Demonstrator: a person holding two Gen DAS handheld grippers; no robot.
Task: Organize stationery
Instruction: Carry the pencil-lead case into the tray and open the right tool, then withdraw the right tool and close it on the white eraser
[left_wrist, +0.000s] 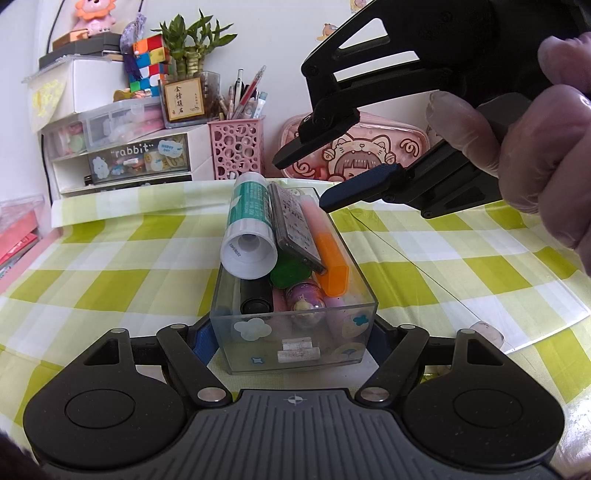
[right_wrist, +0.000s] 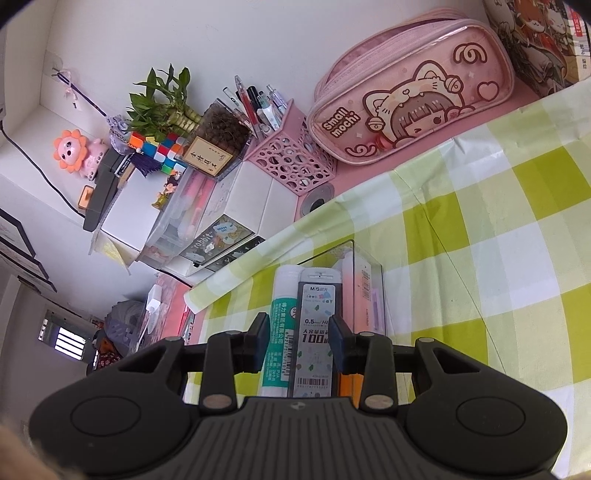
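Item: clear organizer box (left_wrist: 295, 332), near centre of the tabletop (left_wrist: 110, 258), clamped by my left gripper (left_wrist: 295, 343). Contents: glue stick (left_wrist: 247, 229), pencil-lead case (left_wrist: 295, 225), orange marker (left_wrist: 332, 262). My right gripper (left_wrist: 306, 177) hovers above the far end, jaws apart, empty. Next, I judge: fetch remaining stationery. Surroundings: green-checked cloth, pink pen holder (left_wrist: 236, 147) by the far wall.

The left gripper (left_wrist: 293, 339) is low and points slightly down; its jaws are closed against the two sides of the clear box (left_wrist: 295, 328). The right gripper (left_wrist: 314, 181) is higher and tilted down, held by a gloved hand (left_wrist: 546, 147). Its jaws stand apart and nothing is pressed between them.
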